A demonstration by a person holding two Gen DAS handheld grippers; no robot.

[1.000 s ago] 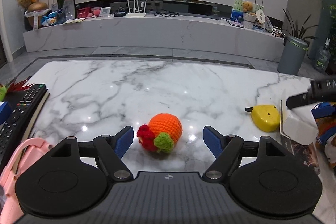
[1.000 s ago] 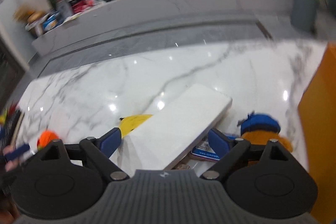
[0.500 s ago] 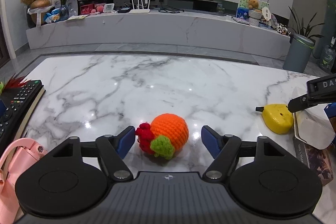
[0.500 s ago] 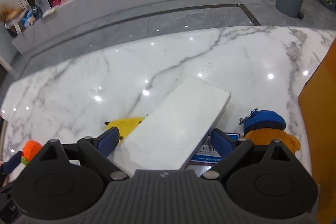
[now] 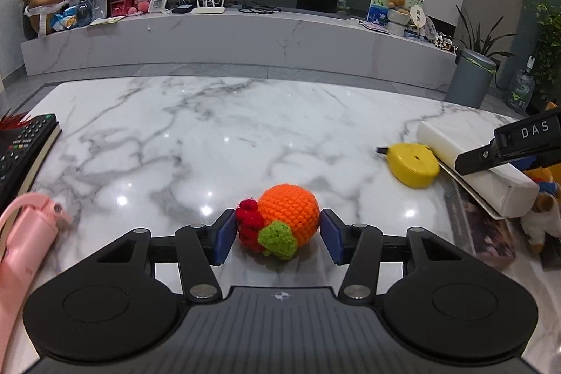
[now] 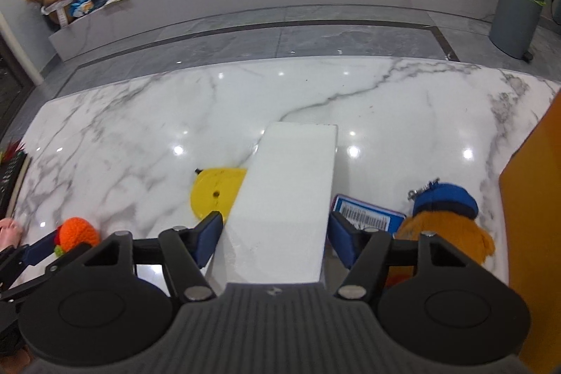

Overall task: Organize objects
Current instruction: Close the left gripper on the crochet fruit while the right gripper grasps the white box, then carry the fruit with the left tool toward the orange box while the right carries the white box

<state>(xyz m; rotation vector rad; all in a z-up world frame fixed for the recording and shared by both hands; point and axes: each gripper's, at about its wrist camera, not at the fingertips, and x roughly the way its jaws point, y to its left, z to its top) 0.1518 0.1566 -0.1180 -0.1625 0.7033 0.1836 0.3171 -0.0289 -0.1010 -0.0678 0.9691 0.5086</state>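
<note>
A crocheted orange toy [image 5: 280, 221] with red and green bits lies on the marble table [image 5: 210, 128]. My left gripper [image 5: 277, 239] has its blue pads against both sides of it, shut on the toy. The toy also shows in the right wrist view [image 6: 78, 233]. My right gripper [image 6: 276, 239] is shut on a long white box [image 6: 287, 195], pads at its sides; the box also shows in the left wrist view [image 5: 473, 167]. A yellow tape measure [image 6: 214, 191] lies beside the box on its left.
A remote control on a book [image 5: 21, 153] lies at the left edge, a pink object [image 5: 24, 233] near it. A plush bear with a blue cap [image 6: 445, 223], a blue-edged card [image 6: 368, 219] and an orange panel [image 6: 536, 216] are at the right.
My left gripper has closed in on the orange toy until the pads touch it. My right gripper has turned the white box from slanted to pointing straight ahead.
</note>
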